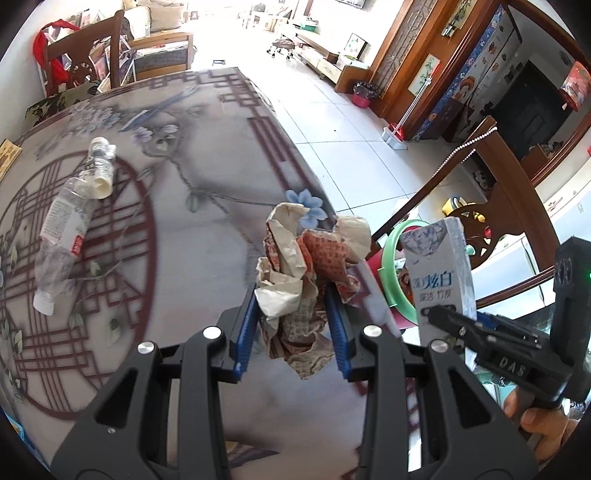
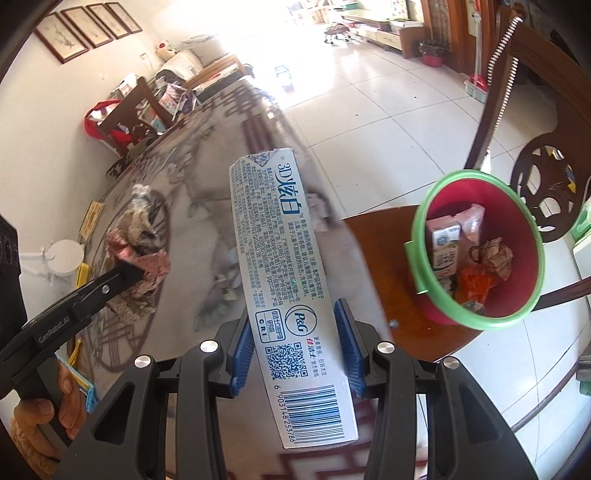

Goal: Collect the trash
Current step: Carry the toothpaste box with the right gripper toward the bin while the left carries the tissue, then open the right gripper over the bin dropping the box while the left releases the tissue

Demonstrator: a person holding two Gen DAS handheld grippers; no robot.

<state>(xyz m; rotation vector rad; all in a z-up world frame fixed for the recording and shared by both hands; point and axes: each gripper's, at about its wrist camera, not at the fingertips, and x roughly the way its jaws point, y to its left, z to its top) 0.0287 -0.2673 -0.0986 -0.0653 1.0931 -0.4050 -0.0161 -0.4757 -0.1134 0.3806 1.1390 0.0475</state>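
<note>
several cartons and wrappers (image 2: 491,254) fill red bin (image 2: 517,295); upright

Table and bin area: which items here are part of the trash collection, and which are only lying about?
Part of the job:
- crumpled paper, in the left gripper
- toothpaste box, in the right gripper
- red bin on the chair seat
- crushed plastic bottle, on the table

Lying about:
- wooden chair
- framed pictures
</note>
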